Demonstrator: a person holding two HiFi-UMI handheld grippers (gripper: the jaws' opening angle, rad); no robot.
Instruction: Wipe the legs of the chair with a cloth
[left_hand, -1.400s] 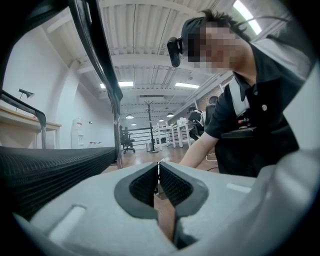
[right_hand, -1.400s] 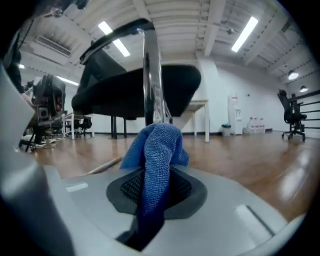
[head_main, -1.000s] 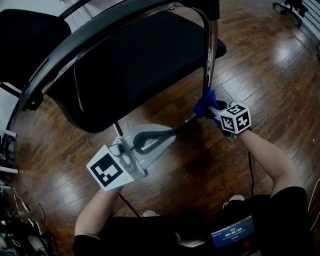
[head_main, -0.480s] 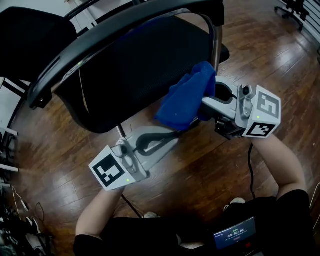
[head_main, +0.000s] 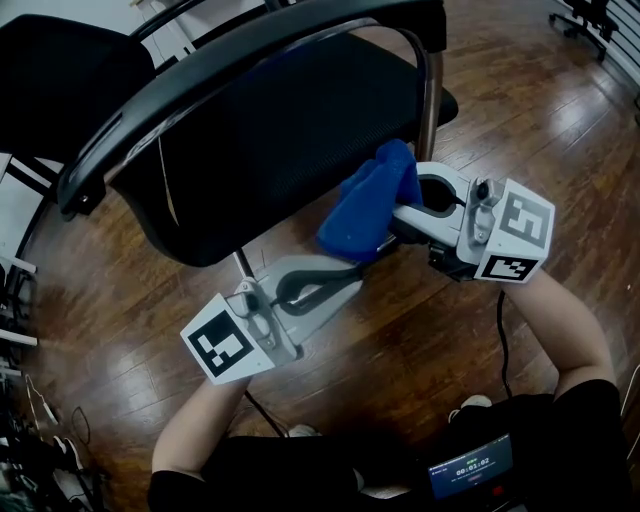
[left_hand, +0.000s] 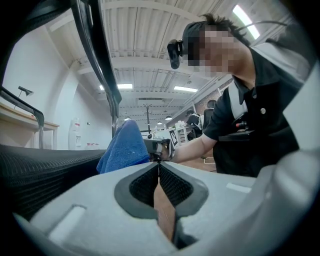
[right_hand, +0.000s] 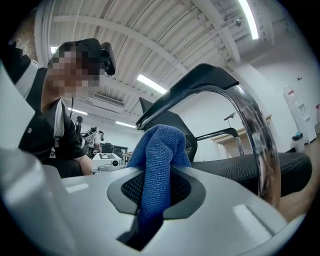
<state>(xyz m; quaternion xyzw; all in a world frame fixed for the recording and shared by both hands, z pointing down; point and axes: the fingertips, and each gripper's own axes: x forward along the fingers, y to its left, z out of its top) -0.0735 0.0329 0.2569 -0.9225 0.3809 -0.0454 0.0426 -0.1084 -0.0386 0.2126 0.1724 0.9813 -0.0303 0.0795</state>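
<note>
**A:** Blue cloth (right_hand: 159, 150) is clamped in your right gripper (head_main: 398, 222). The jaws are closed on it and most of it is bunched out past the tips. It sits just beside the chrome leg tube (head_main: 429, 95) of the chair (head_main: 250, 130), and I see no contact with it.

**B:** Left?

**A:** Your left gripper (head_main: 345, 270) has its jaws together on nothing. It's low, near the seat's edge. Can't tell if it touches the frame.

**B:** Step?

**A:** I read it as approach: cloth is off the tube, so no wiping contact. Next move is to press the bunched end onto the chrome and run it along the tube. Keep it wrapped where the tube bends at the top.

**B:** Blind spots?

**A:** In the head view your right gripper and the cloth hide the tube's lower run. The other legs are under the seat, out of sight. Reflections on the chrome hide any dirt.
</note>
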